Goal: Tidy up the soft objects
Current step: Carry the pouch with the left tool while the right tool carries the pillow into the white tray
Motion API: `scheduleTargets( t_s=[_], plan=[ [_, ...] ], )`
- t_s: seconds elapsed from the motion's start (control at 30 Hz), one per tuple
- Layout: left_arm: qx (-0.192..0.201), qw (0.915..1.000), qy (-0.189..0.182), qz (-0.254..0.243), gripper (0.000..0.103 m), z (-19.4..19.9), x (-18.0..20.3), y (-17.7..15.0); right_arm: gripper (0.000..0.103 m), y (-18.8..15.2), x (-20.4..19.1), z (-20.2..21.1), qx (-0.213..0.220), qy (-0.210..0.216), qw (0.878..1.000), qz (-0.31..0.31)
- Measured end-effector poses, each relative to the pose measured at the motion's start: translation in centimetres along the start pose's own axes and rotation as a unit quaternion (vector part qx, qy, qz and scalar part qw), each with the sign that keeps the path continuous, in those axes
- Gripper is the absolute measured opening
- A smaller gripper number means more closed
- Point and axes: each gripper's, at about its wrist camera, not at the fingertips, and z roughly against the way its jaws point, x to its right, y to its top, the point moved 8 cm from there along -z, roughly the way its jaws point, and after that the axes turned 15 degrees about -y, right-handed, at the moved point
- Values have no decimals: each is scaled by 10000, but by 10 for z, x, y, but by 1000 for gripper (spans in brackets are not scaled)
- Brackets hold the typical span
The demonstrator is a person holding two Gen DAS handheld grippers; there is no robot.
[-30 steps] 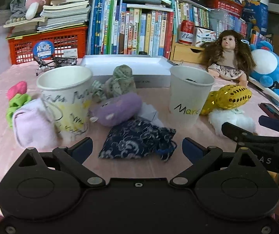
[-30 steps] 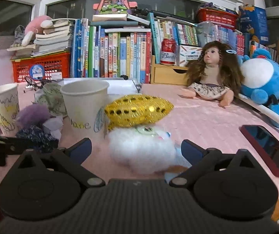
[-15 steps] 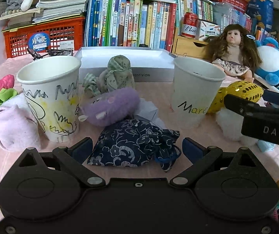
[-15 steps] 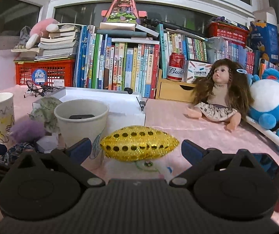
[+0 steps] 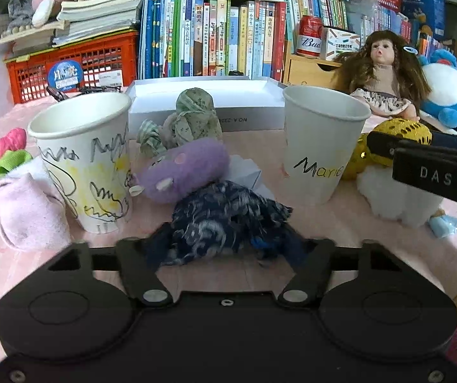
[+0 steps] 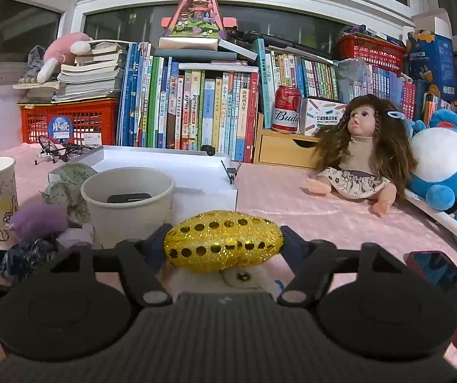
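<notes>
Both grippers closing on soft toys at once

The left gripper (image 5: 228, 242), wide apart a second ago, is closing with the dark blue pouch (image 5: 225, 220) now between its jaws at 6 o'clock; the right gripper (image 6: 223, 244) likewise is closing around the gold sequin cushion (image 6: 223, 239), its pads touching both ends. Two paper cups: the scribbled cup (image 5: 84, 159) at 9 o'clock, contents unseen, the Marie cup (image 6: 127, 207) holding something dark.

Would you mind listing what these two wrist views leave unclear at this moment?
- Left wrist view: the navy floral pouch is motion-blurred between the closing left gripper; contact unclear.
- Right wrist view: the gold sequined toy hides the closing right gripper pads.
- Right wrist view: the dark object inside the paper cup is unidentifiable.
</notes>
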Motion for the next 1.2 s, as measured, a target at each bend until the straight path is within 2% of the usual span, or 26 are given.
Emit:
scheduleTargets(
  t_s=[0.1, 0.17, 0.5, 0.67, 1.03, 1.2],
  plan=[
    [39, 9998, -76, 169, 49, 6, -1, 1, 64, 3, 2, 3, 17, -25, 10000, -18],
    [82, 9994, -164, 298, 47, 10, -2, 3, 63, 5, 3, 5, 29, -24, 10000, -54],
    [240, 9987, -422, 177, 46, 43, 11, 17, 62, 24, 15, 16, 154, -101, 9994, -288],
    [242, 9972, -681, 196, 46, 58, 19, 31, 62, 32, 22, 19, 143, -137, 9989, -431],
    [526, 9936, -971, 233, 46, 91, 17, 91, 63, 71, 35, 34, 400, -104, 9969, -663],
    [566, 9913, -1146, 302, 46, 93, 14, 126, 63, 95, 39, 31, 350, 37, 9965, -759]
  ],
)
